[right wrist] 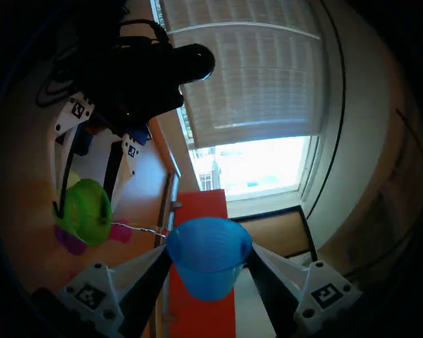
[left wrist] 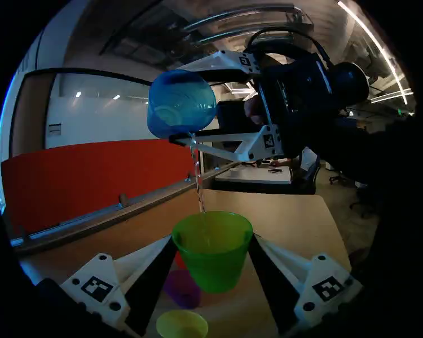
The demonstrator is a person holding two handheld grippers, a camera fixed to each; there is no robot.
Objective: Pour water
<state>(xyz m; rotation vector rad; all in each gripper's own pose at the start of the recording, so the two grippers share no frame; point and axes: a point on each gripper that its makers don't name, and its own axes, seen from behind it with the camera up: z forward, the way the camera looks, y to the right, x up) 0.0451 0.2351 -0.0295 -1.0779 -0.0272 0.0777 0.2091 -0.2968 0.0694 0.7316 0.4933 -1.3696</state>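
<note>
The right gripper (right wrist: 208, 256) is clamped on a translucent blue plastic cup (right wrist: 208, 267), tipped on its side. A thin stream of water (left wrist: 198, 180) falls from its rim into a translucent green plastic cup (left wrist: 213, 253) (upright, fill level unclear). The left gripper (left wrist: 211, 248) clamps this cup above a wooden table (left wrist: 290, 219). Below it stand a small purple cup (left wrist: 182, 287) and a yellow cup (left wrist: 181, 325).

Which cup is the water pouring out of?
The blue cup, tilted in the right tongs, with a thin water stream leaving its rim. The green cup catches it upright; the purple cup and yellow cup sit on the table.
</note>
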